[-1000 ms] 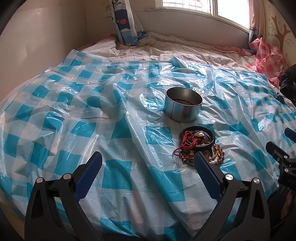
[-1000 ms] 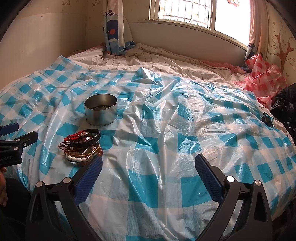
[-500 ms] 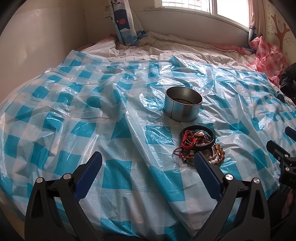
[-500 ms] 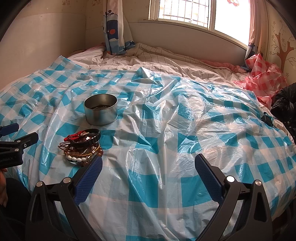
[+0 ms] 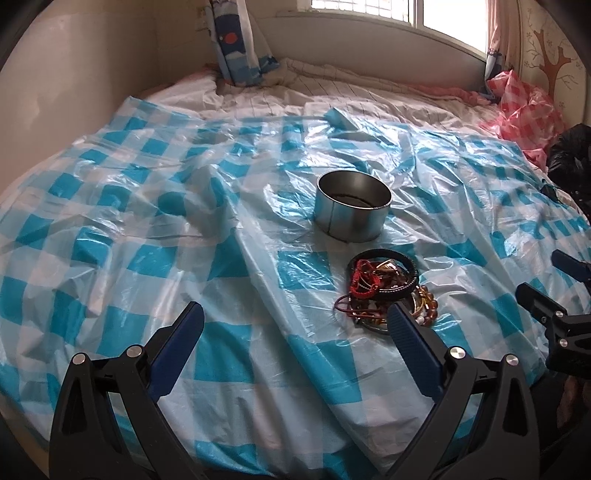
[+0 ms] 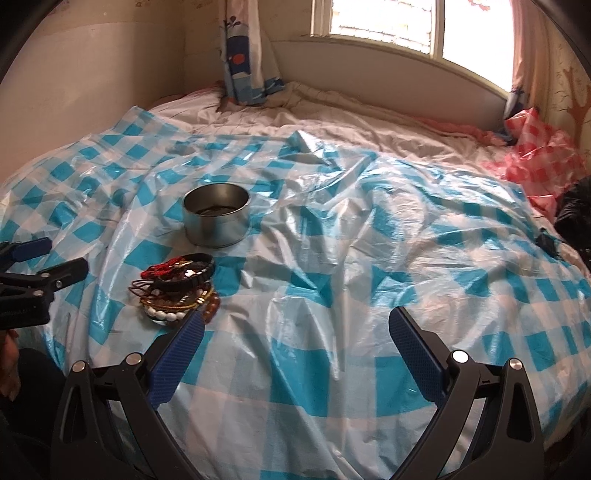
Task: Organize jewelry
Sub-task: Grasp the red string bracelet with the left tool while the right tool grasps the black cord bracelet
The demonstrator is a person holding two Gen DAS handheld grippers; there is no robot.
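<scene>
A pile of bracelets [image 5: 384,288], black, red, brown and white beaded, lies on the blue-checked plastic sheet [image 5: 155,258]; it also shows in the right wrist view [image 6: 177,291]. A round metal tin [image 5: 352,205] stands just behind the pile, open, with something dark inside; it shows in the right wrist view too [image 6: 217,215]. My left gripper [image 5: 295,328] is open and empty, its right finger just in front of the pile. My right gripper [image 6: 295,328] is open and empty, its left finger beside the pile.
The sheet covers a bed with a striped quilt [image 5: 354,88] at the back. A red-checked bag [image 6: 543,162] and a black bag [image 5: 570,158] lie at the right. A wall [image 5: 74,81] runs along the left, a window [image 6: 384,22] behind.
Both grippers have shifted only slightly; the pile and tin sit a little differently in view. Nothing was taken hold of.
</scene>
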